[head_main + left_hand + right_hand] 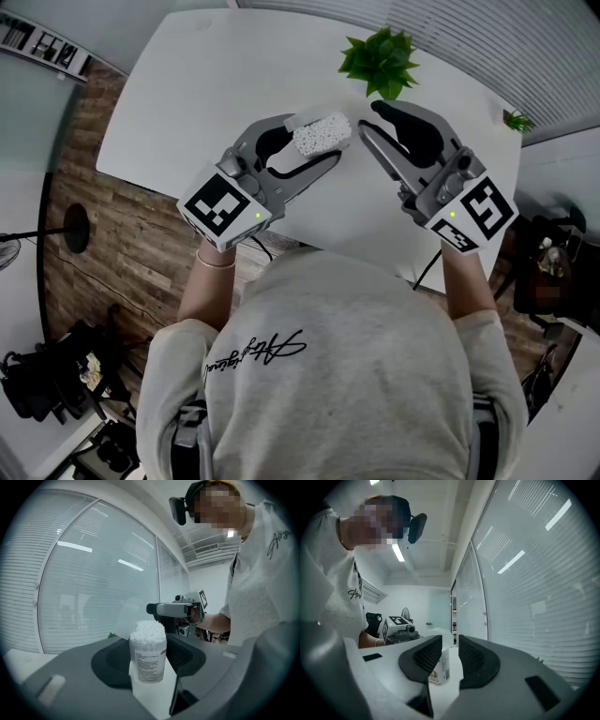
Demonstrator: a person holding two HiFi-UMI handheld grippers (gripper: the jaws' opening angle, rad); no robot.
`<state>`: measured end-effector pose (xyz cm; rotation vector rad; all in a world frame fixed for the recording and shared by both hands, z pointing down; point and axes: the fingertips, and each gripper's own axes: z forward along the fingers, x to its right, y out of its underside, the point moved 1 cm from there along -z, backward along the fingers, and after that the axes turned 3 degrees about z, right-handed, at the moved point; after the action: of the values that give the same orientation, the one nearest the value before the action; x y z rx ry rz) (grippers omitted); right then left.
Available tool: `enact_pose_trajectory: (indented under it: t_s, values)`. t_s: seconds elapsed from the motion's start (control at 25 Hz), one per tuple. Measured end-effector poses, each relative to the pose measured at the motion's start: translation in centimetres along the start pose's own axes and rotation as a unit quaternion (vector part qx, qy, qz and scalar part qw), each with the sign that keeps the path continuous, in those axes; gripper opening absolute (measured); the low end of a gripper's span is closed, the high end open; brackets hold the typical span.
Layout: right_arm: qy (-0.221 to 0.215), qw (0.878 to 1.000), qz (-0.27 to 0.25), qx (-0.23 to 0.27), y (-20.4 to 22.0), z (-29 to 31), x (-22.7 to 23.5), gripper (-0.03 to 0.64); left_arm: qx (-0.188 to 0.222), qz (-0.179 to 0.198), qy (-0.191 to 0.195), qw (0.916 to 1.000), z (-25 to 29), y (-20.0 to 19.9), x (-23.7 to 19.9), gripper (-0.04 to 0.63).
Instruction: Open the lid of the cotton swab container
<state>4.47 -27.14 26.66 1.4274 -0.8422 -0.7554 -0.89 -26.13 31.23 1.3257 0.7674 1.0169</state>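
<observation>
My left gripper [319, 141] is shut on the cotton swab container [324, 132], a clear tub with a printed label, and holds it above the white table [197, 84]. In the left gripper view the container [148, 654] stands upright between the jaws. Its white swab heads are bare on top, and the translucent lid [126, 615] is tipped back behind them. My right gripper [368, 117] hovers just right of the container, open by a narrow gap with nothing in it. Through that gap the right gripper view shows the container [442, 667] a little way off.
A small green plant [382, 58] stands at the table's far edge, just beyond both grippers. Window blinds [534, 573] run along the far side. The table's near edge is by my body, with wooden floor [122, 244] to the left.
</observation>
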Motion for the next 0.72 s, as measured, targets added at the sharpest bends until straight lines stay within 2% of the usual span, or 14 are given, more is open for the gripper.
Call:
enact_pose_trajectory:
  t_s: [0.4, 0.72]
  values:
    - [0.021, 1.000, -0.001, -0.009, 1.9, -0.3, -0.4, 0.103, -0.002, 0.004, -0.035, 0.9994, -1.2, 0.4, -1.0, 0.206]
    - [0.034, 0.999, 0.010, -0.019, 4.2, -0.6, -0.8, 0.092, -0.013, 0.002, -0.048, 0.9988, -1.5, 1.5, -0.9, 0.204]
